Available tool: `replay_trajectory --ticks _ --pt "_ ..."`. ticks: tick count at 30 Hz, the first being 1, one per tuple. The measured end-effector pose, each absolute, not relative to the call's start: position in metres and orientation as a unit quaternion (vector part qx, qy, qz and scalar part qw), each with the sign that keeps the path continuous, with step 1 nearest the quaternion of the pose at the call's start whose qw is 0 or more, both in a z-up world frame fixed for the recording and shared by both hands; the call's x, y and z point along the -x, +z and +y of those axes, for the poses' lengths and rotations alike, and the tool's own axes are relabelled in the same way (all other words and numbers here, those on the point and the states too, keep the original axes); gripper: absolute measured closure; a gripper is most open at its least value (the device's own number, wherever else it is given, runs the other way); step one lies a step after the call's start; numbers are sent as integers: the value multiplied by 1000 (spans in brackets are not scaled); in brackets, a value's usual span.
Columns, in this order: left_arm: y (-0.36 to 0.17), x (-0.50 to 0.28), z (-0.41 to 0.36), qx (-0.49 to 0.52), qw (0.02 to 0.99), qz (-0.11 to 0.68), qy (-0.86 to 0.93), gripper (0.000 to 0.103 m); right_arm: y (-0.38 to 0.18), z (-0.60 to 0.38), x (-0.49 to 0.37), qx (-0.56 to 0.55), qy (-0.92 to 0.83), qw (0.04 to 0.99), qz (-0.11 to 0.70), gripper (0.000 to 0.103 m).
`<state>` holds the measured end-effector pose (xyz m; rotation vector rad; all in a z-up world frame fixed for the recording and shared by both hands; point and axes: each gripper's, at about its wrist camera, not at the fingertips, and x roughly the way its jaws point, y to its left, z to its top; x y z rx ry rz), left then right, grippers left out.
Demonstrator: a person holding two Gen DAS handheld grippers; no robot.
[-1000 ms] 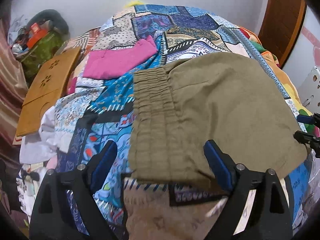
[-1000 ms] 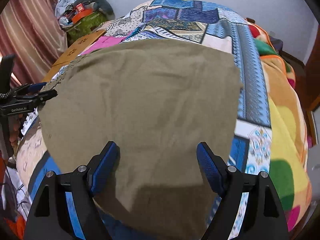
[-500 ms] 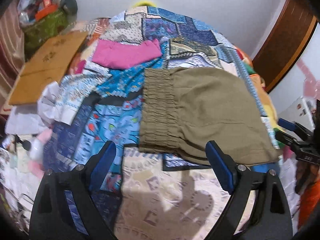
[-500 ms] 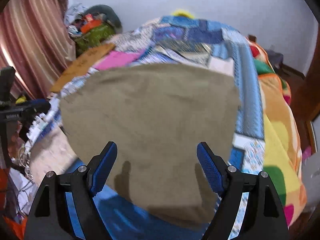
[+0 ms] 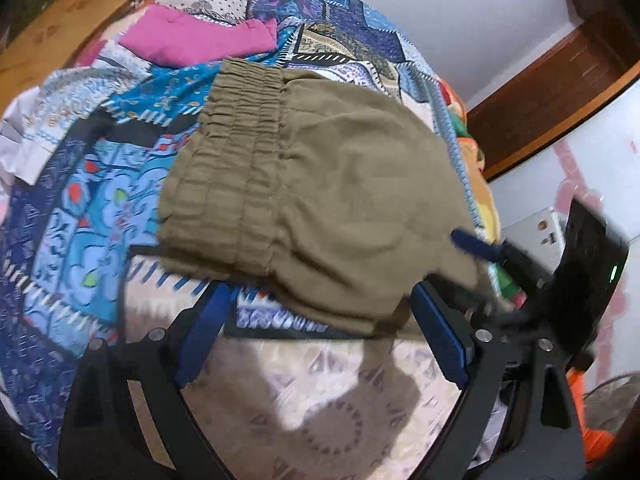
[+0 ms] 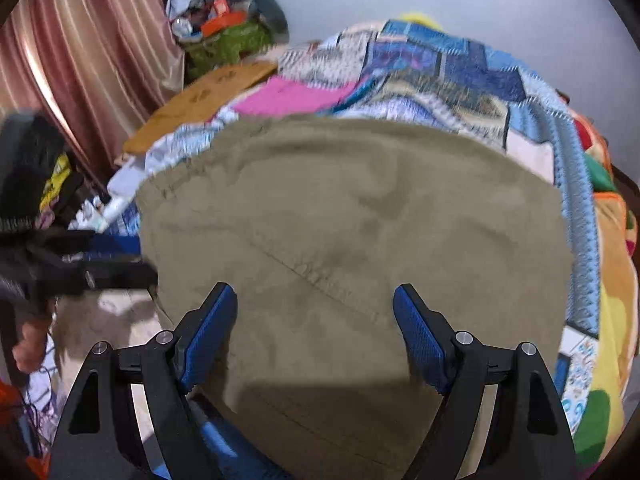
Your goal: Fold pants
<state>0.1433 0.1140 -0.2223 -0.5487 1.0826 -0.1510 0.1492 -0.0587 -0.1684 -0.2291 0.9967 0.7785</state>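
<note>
The left gripper [image 5: 320, 336] is held with its fingers [image 5: 202, 340] spread wide and nothing clasped, hovering at the near edge of the olive pants [image 5: 312, 200]. The right gripper [image 6: 314, 338] is likewise held released above the cloth. The pants are seen folded at frame centre on the patchwork bed [image 5: 80, 208], with a pink garment [image 5: 200, 38] at upper left.
</note>
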Motion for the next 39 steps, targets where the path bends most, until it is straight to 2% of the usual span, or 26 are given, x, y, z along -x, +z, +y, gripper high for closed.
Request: replay_trajectory --ticks 3,13,18,25,26,28,30,34,39 --pt "-227 -154 121 292 812 499 -78 5 -168 -64 -145 100 369 803 457 24" --pt "-233 -173 140 382 777 492 -88 5 -170 -68 -147 78 382 798 460 23" --pt "-230 -162 131 376 782 484 -110 5 -171 -69 -149 72 385 798 457 23" --pt "-238 -195 146 404 775 476 -97 5 -172 -71 -151 66 392 795 458 23" --pt "-237 -199 146 399 780 473 -89 8 -172 -71 -151 65 392 795 458 22" --pt "-235 -202 147 377 793 473 -66 26 -172 -72 -151 61 393 796 457 22" --pt "-233 -204 145 334 810 482 -25 63 -172 -72 -151 58 393 795 457 22" --pt "-227 -197 142 290 829 478 -7 68 -170 -74 -151 57 392 795 459 23" --pt "-204 -170 125 164 872 458 62 69 -165 -85 -149 34 382 796 468 25"
